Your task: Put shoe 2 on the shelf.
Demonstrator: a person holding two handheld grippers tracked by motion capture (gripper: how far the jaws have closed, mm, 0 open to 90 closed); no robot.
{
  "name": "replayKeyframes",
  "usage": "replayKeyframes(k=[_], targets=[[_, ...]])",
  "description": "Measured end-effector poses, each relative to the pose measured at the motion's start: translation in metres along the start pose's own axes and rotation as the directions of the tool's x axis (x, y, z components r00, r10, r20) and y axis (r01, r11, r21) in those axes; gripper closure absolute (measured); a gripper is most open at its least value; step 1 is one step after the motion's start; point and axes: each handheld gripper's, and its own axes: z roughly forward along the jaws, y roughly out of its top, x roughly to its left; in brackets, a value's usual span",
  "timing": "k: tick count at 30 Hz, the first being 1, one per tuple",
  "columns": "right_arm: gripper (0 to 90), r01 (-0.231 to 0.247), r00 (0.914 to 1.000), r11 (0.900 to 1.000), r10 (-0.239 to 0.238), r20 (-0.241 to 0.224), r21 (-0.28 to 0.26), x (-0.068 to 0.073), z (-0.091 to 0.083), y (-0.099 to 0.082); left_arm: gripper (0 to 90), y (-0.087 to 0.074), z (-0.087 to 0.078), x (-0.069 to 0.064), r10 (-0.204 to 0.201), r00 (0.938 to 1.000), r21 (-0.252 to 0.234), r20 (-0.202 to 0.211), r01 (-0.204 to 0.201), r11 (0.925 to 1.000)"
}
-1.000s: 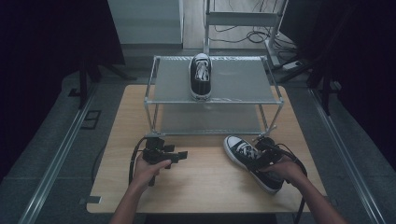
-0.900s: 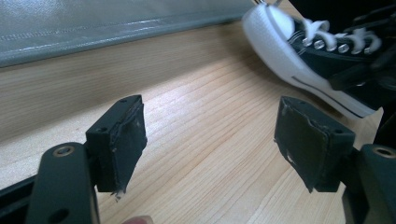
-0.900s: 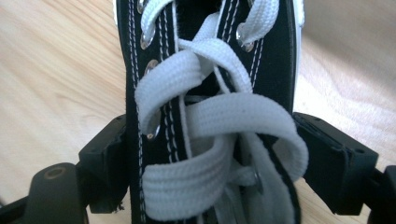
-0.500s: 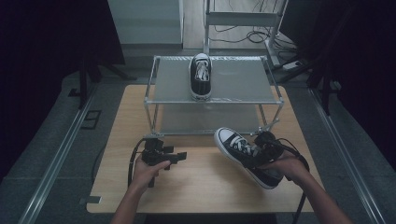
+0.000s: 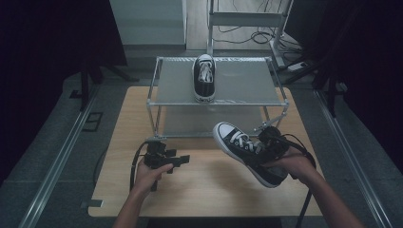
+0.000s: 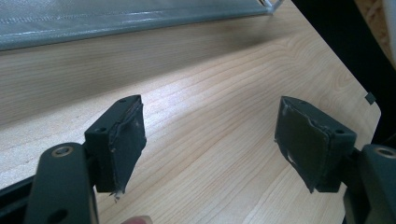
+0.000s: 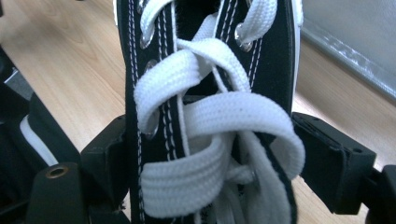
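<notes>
A black high-top sneaker with white laces (image 5: 243, 148) hangs tilted above the wooden table (image 5: 204, 190), toe pointing up and to the left. My right gripper (image 5: 269, 145) is shut on its laced upper. In the right gripper view the sneaker (image 7: 205, 116) stands between the two black fingers (image 7: 332, 161), which press on its sides. A matching sneaker (image 5: 203, 77) stands on top of the grey shelf rack (image 5: 247, 85), toe toward me. My left gripper (image 5: 177, 160) rests low over the table at the left, open, and nothing lies between its pads (image 6: 122, 140).
The metal-framed rack takes up the far half of the table, with a lower shelf (image 5: 209, 121) under its top. Bare wood (image 6: 210, 84) lies in front of the left gripper. Cables (image 5: 135, 166) trail from both grippers. Dark floor and rails flank the table.
The right gripper has lifted the sneaker off the table and carried it up and to the left, toe rising. The left gripper has stayed in place.
</notes>
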Motion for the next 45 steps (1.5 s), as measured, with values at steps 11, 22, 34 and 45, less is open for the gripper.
replayKeyframes(k=[11, 22, 34, 45], targets=[[19.7, -0.01, 0.9997, 0.9986, 0.009, -0.023, -0.052, 0.003, -0.016, 0.014, 24.3, -0.001, 0.002, -0.001, -0.002, 1.0, 0.011, 0.005, 0.002, 0.9999], [19.7, -0.051, 0.9987, 0.9938, 0.051, -0.011, -0.099, 0.002, -0.046, 0.031, 24.2, -0.001, 0.002, -0.001, -0.001, 1.0, 0.015, 0.005, 0.001, 0.9999], [19.7, -0.095, 0.9952, 0.9867, 0.098, 0.011, -0.132, -0.007, -0.062, 0.048, 24.1, -0.001, 0.003, -0.001, -0.001, 1.0, 0.017, 0.004, 0.001, 0.9999], [19.7, -0.145, 0.9877, 0.9781, 0.152, 0.037, -0.149, -0.015, -0.068, 0.07, 24.2, -0.001, 0.0, 0.001, -0.016, 0.9999, -0.005, 0.002, 0.016, 0.9999]])
